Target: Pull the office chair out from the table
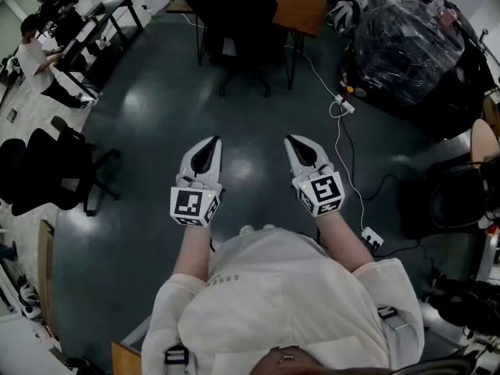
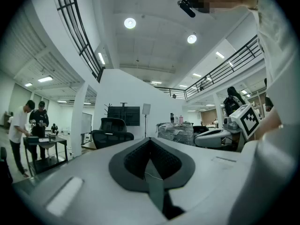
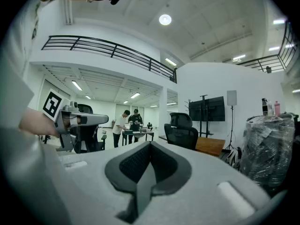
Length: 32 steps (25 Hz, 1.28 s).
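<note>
So far, nothing of the job looks done. The office chair [image 1: 234,30] sits at 12 o'clock in the head view, pushed in close to the brown table [image 1: 301,2], and no gripper is touching it. The person stands well apart from it, with a wide stretch of dark floor [image 1: 156,108] in between. The left gripper [image 1: 212,141] and the right gripper [image 1: 293,139] are held out side by side and point toward the chair. Both have their jaws pressed together with nothing in them. All of the job is left: walk up to the chair, open a gripper, take hold of the chair's back or arm, and pull it away from the table.
</note>
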Each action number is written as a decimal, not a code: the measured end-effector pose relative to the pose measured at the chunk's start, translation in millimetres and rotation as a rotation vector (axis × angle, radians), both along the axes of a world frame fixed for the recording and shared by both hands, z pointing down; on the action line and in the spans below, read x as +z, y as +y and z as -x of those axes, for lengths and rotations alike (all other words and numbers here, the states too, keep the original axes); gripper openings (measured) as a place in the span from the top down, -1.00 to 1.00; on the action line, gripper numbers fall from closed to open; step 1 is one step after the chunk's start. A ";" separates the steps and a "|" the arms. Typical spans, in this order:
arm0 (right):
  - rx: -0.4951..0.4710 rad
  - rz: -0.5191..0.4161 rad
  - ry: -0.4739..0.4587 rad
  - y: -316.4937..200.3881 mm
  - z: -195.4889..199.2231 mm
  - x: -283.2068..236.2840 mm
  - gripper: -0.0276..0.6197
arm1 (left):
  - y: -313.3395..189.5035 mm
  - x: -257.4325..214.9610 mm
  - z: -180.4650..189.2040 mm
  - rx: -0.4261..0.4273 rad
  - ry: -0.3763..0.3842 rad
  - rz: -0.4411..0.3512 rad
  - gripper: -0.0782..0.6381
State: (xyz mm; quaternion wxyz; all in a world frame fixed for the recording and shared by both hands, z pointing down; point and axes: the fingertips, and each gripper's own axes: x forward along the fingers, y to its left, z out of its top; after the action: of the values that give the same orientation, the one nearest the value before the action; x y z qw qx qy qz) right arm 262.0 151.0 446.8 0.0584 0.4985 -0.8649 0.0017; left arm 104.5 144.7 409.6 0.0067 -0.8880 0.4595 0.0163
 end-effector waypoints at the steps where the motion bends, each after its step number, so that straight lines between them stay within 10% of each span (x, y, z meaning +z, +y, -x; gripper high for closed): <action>1: 0.000 0.002 0.002 -0.5 0.8 -0.3 0.94 | -0.4 -0.5 0.9 0.000 0.001 0.001 0.73; 32: 0.066 0.044 -0.034 -12.7 57.6 19.5 0.94 | -11.1 19.4 86.3 -0.058 0.082 0.063 0.73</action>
State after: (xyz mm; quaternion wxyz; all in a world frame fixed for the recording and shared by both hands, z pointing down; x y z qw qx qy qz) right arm 204.5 138.3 466.3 0.0546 0.5252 -0.8486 0.0314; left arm 18.3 133.6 429.1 -0.0395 -0.8726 0.4853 0.0382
